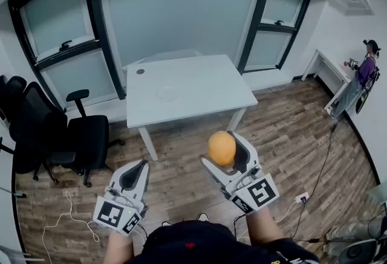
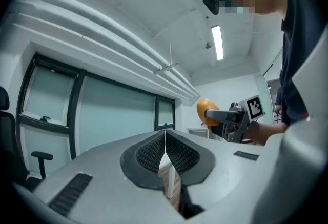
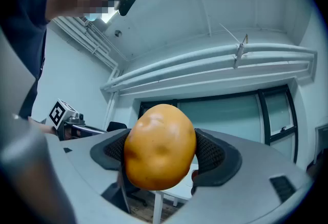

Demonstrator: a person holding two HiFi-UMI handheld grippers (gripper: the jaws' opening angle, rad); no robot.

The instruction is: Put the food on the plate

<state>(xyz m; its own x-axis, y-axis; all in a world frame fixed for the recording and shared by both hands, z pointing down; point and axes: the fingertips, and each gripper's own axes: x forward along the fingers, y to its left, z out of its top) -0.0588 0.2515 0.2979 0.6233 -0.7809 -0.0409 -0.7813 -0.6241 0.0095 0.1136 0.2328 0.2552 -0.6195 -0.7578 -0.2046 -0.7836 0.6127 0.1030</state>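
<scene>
Item: food [image 3: 160, 146], potato-like: smooth, oval, orange-yellow, faintly dimpled. I am gripping it between my right gripper's [image 1: 225, 154] wide-set jaws, in mid-air, well short of the white surface [image 1: 199, 84]. My left gripper [image 2: 165, 154] is hanging closed, empty.

plate [image 1: 166, 94] faint on table [image 1: 205, 78], chairs [image 1: 36, 130] cropped left

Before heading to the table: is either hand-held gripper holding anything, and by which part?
The right hand-held gripper clamps the orange food by its two sides. The left hand-held gripper is shut, empty.
</scene>
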